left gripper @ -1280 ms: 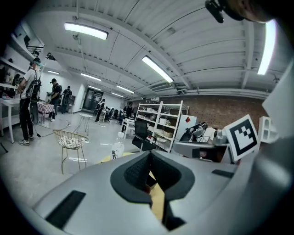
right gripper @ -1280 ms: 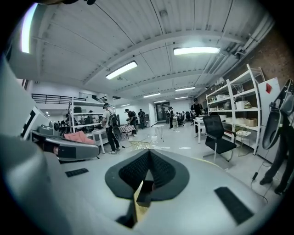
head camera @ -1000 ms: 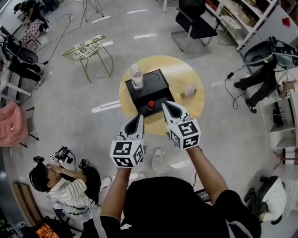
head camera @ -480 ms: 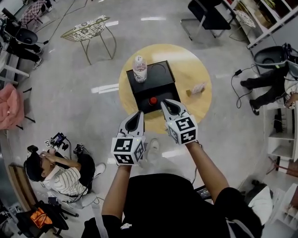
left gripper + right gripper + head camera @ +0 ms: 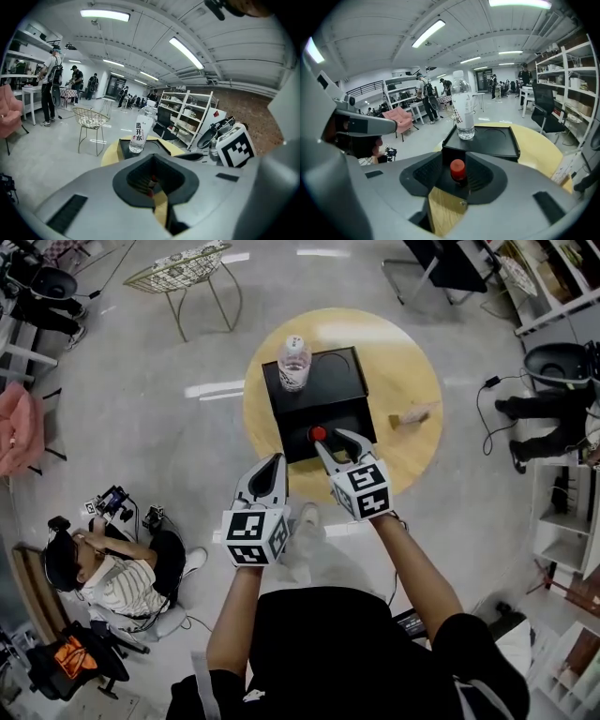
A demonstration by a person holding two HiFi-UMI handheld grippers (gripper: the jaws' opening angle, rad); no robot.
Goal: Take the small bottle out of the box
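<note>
A black box [image 5: 323, 399] stands on the round yellow table [image 5: 417, 362]. The small bottle, of which mainly the red cap [image 5: 319, 434] shows, sits at the box's near edge. In the right gripper view the cap [image 5: 457, 168] stands in the hollow between the jaws, with no pad touching it. My right gripper [image 5: 330, 442] reaches to that cap and its jaws are opening. A clear water bottle [image 5: 293, 362] stands upright on the box's far left corner. My left gripper [image 5: 273, 467] hovers shut and empty just short of the table's near edge.
A small pinkish object [image 5: 412, 415] lies on the table's right side. A wire chair [image 5: 183, 268] stands beyond the table to the left. A person [image 5: 103, 577] sits on the floor at the left. Shelving [image 5: 553, 277] lines the right.
My right gripper has moved left and forward up to the red-capped bottle, and its jaws have spread apart. The left gripper has held about the same place.
</note>
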